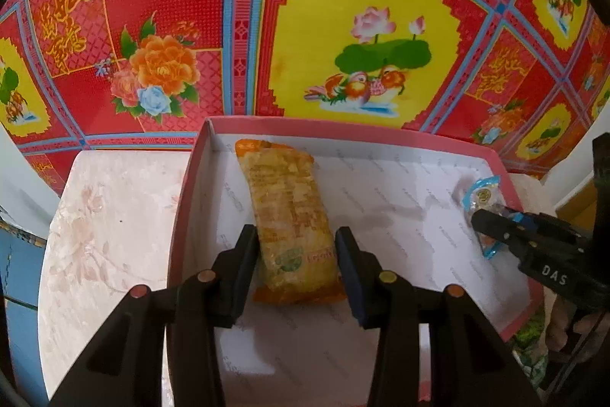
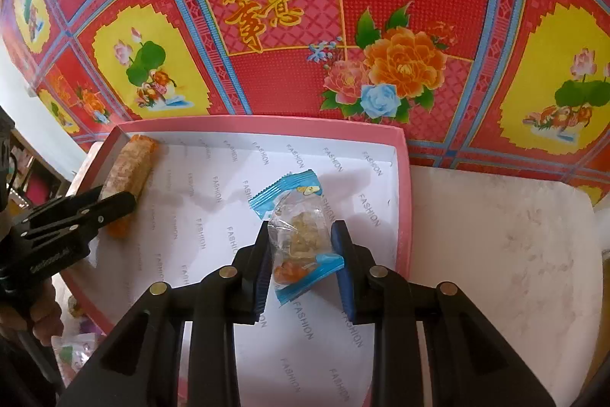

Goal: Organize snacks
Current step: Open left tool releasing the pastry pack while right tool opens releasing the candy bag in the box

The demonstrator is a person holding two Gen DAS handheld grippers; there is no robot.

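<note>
A pink box [image 1: 381, 133] lined with white paper holds two snacks. A long orange-yellow snack pack [image 1: 289, 216] lies at the box's left side. My left gripper [image 1: 297, 243] has its jaws around the pack's near end, with small gaps on both sides. A clear and blue wrapped snack [image 2: 299, 235] lies at the box's right side. My right gripper [image 2: 301, 239] straddles it, jaws slightly apart from it. The left wrist view shows that snack [image 1: 481, 195] and the right gripper's fingers [image 1: 492, 224]. The right wrist view shows the orange pack [image 2: 127, 174].
The box [image 2: 402, 178] sits on a pale marbled surface [image 1: 110, 216], which also shows in the right wrist view [image 2: 495, 246]. A red, yellow and blue floral mat [image 1: 343, 25] lies beyond. More wrapped snacks [image 2: 76, 349] lie below the box's left edge.
</note>
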